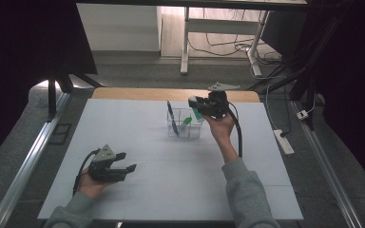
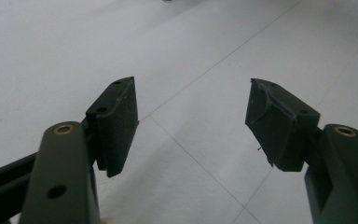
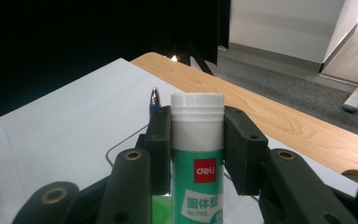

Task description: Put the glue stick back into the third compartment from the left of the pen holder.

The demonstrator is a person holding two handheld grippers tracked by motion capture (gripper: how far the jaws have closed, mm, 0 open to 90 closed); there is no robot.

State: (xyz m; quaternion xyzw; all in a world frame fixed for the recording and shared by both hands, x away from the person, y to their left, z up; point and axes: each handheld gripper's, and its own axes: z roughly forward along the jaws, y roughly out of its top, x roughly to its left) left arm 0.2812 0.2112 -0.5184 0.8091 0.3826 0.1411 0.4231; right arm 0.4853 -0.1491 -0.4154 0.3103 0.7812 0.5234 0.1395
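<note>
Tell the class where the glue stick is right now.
The glue stick is clamped between the right tongs, held above the clear organiser box near the table's far edge, right of the blue pen.

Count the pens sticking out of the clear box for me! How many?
1. A blue pen leans in the left part of the clear box. The green things beside it look like something else, and more could hide behind the right gripper.

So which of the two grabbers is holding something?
The right hand-held gripper: it clamps a glue stick. The left hand-held gripper is open with nothing between its jaws.
</note>
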